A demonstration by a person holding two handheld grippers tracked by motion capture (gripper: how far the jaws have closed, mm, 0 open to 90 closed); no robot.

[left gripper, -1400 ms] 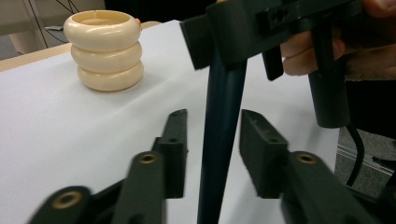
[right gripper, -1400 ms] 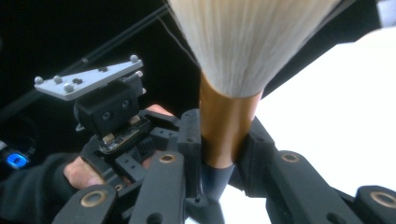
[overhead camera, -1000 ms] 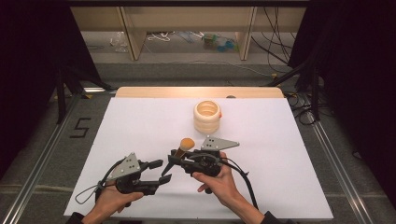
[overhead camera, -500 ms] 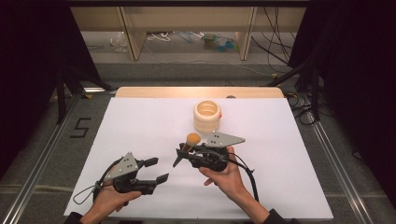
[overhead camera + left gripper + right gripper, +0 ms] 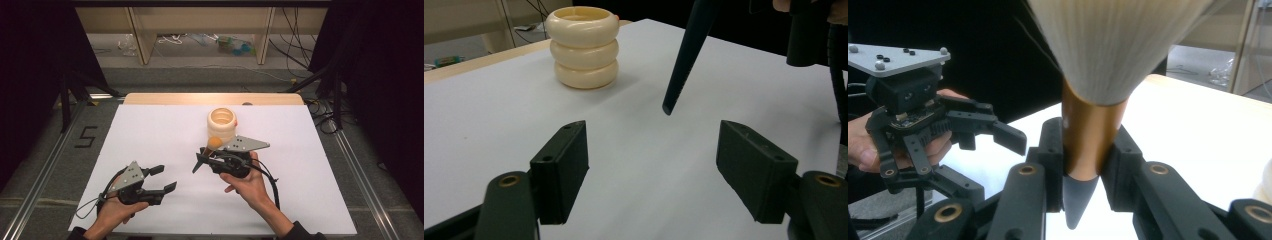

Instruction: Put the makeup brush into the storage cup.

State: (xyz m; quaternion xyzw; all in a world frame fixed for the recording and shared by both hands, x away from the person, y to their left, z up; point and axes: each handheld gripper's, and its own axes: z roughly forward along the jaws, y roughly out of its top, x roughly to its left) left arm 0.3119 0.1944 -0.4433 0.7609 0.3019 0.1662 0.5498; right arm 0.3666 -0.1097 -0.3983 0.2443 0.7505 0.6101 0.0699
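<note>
A makeup brush (image 5: 1093, 135) with a copper ferrule, pale bristles and a dark pointed handle is clamped in my right gripper (image 5: 1087, 145), which is shut on the ferrule. From above, the brush head (image 5: 215, 142) is just in front of a cream ribbed holder (image 5: 221, 125), and the handle (image 5: 199, 162) slants down to the left from my right gripper (image 5: 210, 152). My left gripper (image 5: 162, 179) hovers near the table's front left, open and holding nothing. In the left gripper view the wide-apart left gripper (image 5: 651, 175) faces the holder (image 5: 582, 47) and the brush handle (image 5: 684, 55).
The white table top (image 5: 150, 130) has a wooden strip (image 5: 165, 98) along its far edge. Shelving and cables (image 5: 220, 45) lie on the floor beyond. My left gripper (image 5: 998, 132) and the hand holding it appear at the left of the right gripper view.
My right gripper has carried the brush to the right and farther away, bringing its head close to the cream holder. The left gripper has barely moved.
</note>
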